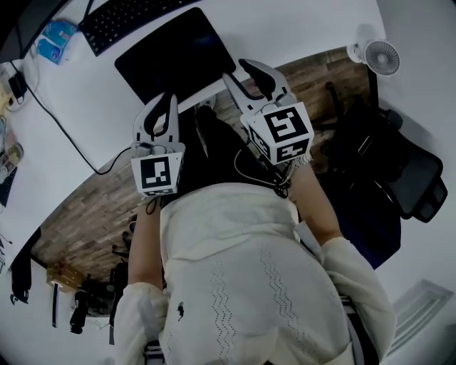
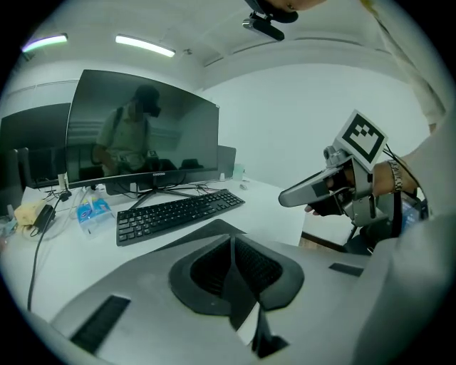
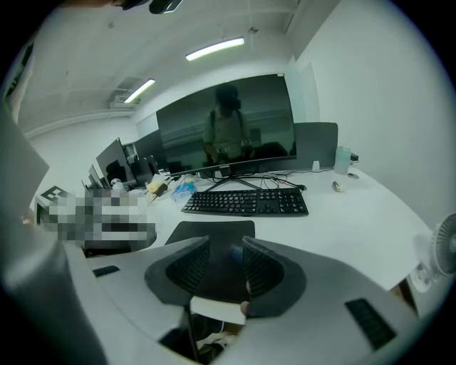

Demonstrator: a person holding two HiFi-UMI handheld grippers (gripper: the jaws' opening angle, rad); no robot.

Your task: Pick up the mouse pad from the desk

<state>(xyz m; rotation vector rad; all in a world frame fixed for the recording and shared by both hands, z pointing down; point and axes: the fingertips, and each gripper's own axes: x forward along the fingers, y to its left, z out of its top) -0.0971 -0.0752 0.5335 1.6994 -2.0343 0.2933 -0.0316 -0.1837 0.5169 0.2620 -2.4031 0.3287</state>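
The black mouse pad (image 1: 174, 53) lies flat on the white desk (image 1: 299, 32), just in front of the keyboard (image 1: 121, 18). It also shows in the right gripper view, where the mouse pad (image 3: 214, 229) sits beyond the jaws, and in the left gripper view the mouse pad (image 2: 203, 232) peeks over the jaws. My right gripper (image 1: 246, 77) hovers at the pad's near right corner, open and empty (image 3: 226, 271). My left gripper (image 1: 160, 112) hangs off the desk's front edge, near the pad's left corner; its pads meet with nothing between them (image 2: 231, 274).
A wide monitor (image 3: 224, 128) stands behind the keyboard (image 3: 246, 202). A small fan (image 1: 381, 57) sits at the desk's right end, a black office chair (image 1: 399, 178) beside me. A cable (image 1: 57, 121) and a blue packet (image 1: 55, 39) lie on the left.
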